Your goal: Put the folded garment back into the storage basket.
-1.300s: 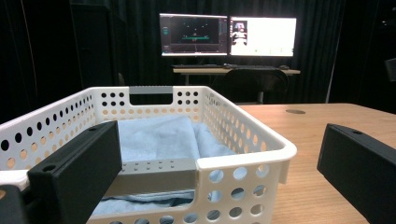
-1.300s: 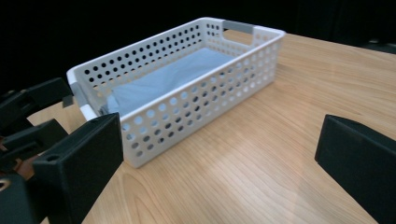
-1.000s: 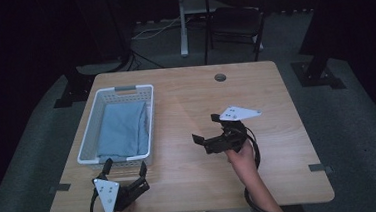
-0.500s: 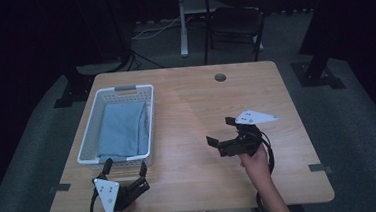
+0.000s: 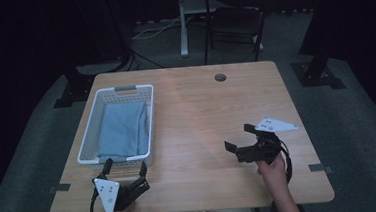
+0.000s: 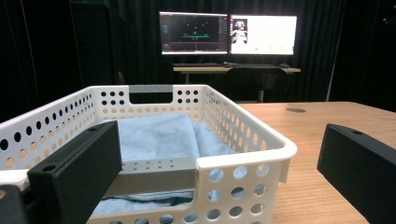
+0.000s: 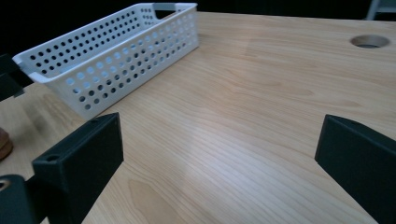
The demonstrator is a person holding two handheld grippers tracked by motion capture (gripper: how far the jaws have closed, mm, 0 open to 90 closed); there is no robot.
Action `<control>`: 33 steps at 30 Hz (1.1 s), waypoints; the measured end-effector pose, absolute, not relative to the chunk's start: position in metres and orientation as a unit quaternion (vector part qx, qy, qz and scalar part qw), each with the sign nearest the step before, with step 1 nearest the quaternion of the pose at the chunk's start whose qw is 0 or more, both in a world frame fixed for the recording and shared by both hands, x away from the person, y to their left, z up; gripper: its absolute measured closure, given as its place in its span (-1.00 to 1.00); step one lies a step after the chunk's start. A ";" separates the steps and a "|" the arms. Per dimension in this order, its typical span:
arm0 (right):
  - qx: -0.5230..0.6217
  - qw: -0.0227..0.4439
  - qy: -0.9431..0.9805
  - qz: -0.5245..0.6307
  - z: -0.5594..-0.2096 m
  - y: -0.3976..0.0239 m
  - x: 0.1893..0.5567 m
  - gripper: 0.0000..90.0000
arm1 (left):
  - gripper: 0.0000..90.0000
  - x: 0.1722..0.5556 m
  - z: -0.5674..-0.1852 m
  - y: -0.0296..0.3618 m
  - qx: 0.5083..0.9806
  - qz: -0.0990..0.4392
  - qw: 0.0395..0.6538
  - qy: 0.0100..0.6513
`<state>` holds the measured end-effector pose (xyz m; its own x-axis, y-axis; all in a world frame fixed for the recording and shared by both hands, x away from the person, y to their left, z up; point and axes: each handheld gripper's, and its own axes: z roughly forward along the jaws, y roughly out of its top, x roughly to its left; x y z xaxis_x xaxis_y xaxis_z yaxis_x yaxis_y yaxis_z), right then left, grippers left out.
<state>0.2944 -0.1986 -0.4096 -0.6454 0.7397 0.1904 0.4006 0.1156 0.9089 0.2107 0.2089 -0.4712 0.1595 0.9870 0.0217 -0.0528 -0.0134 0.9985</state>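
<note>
A white perforated basket (image 5: pixel 90 138) stands on the left half of the wooden table (image 5: pixel 201 110), and a folded light-blue cloth (image 5: pixel 124 129) lies inside it. My left gripper (image 5: pixel 125 165) is open at the near left edge, just in front of the basket's near wall. In the left gripper view its jaws stand wide apart before the basket (image 6: pixel 243 154) and the cloth (image 6: pixel 159 135). My right gripper (image 5: pixel 238 137) is open over the bare right part of the table and points left toward the basket (image 7: pixel 116 51). Nothing is between its jaws.
A round cable hole (image 5: pixel 219 77) sits near the table's far edge, seen also in the right gripper view as the hole (image 7: pixel 369 41). A chair (image 5: pixel 235 17) stands beyond the table. Two lit monitors (image 6: pixel 229 33) stand on a desk far behind the basket.
My right gripper has moved right and back toward the table's near edge, still open. The left gripper, basket and cloth have stayed put.
</note>
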 end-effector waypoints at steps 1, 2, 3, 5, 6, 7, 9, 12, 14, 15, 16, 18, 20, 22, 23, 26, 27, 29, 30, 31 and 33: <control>0.393 0.158 0.728 0.540 -0.411 -0.202 0.293 -0.98 | -0.98 0.211 -0.471 0.209 0.530 0.475 0.547 0.441; 0.396 0.156 0.726 0.540 -0.412 -0.204 0.292 -0.98 | -0.98 0.211 -0.471 0.209 0.530 0.475 0.547 0.441; 0.398 0.157 0.726 0.539 -0.413 -0.206 0.291 -0.98 | -0.98 0.211 -0.471 0.209 0.530 0.475 0.547 0.441; 0.403 0.159 0.726 0.534 -0.417 -0.210 0.290 -0.98 | -0.97 0.211 -0.471 0.209 0.530 0.475 0.547 0.441; 0.406 0.160 0.725 0.533 -0.419 -0.211 0.289 -0.98 | -0.97 0.211 -0.471 0.209 0.530 0.475 0.547 0.441; 0.406 0.160 0.725 0.533 -0.419 -0.211 0.289 -0.98 | -0.98 0.211 -0.471 0.209 0.530 0.475 0.547 0.441; 0.416 0.155 0.722 0.530 -0.427 -0.216 0.288 -0.98 | -0.97 0.211 -0.471 0.209 0.530 0.475 0.547 0.441; 0.423 0.152 0.721 0.528 -0.431 -0.219 0.286 -0.98 | -0.98 0.211 -0.471 0.209 0.530 0.475 0.547 0.441; 0.431 0.152 0.717 0.526 -0.436 -0.224 0.284 -0.98 | -0.97 0.211 -0.471 0.209 0.530 0.475 0.546 0.441; 0.433 0.152 0.717 0.525 -0.438 -0.226 0.284 -0.98 | -0.98 0.211 -0.471 0.209 0.530 0.475 0.546 0.441; 0.436 0.152 0.714 0.525 -0.440 -0.228 0.282 -0.98 | -0.98 0.211 -0.471 0.209 0.530 0.475 0.547 0.441; 0.440 0.152 0.711 0.528 -0.444 -0.232 0.280 -0.98 | -0.98 0.211 -0.471 0.209 0.530 0.475 0.547 0.441; 0.441 0.155 0.708 0.529 -0.447 -0.237 0.277 -0.98 | -0.98 0.211 -0.471 0.209 0.530 0.475 0.547 0.441; 0.440 0.157 0.708 0.530 -0.450 -0.240 0.275 -0.98 | -0.97 0.211 -0.471 0.209 0.530 0.475 0.546 0.441; 0.442 0.158 0.707 0.529 -0.452 -0.242 0.273 -0.98 | -0.97 0.211 -0.471 0.209 0.530 0.475 0.546 0.441; 0.450 0.151 0.703 0.530 -0.458 -0.247 0.271 -0.98 | -0.98 0.211 -0.471 0.209 0.531 0.475 0.545 0.442; 0.451 0.150 0.701 0.531 -0.459 -0.248 0.271 -0.98 | -0.98 0.211 -0.471 0.209 0.531 0.475 0.545 0.442; 0.449 0.152 0.699 0.535 -0.458 -0.250 0.269 -0.98 | -0.97 0.211 -0.471 0.209 0.531 0.475 0.546 0.442; 0.449 0.152 0.699 0.535 -0.458 -0.250 0.269 -0.98 | -0.98 0.211 -0.471 0.209 0.531 0.475 0.546 0.442; 0.450 0.157 0.701 0.530 -0.457 -0.250 0.268 -0.98 | -0.98 0.211 -0.471 0.209 0.530 0.475 0.546 0.441; 0.456 0.154 0.703 0.523 -0.460 -0.252 0.266 -0.98 | -0.98 0.211 -0.471 0.209 0.530 0.476 0.546 0.441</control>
<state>0.2664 -0.2518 -0.4601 -0.5361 0.8027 0.2612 0.4813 0.0365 0.8758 0.2108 0.2088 -0.4712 0.1581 0.9872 0.0221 -0.0515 -0.0141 0.9986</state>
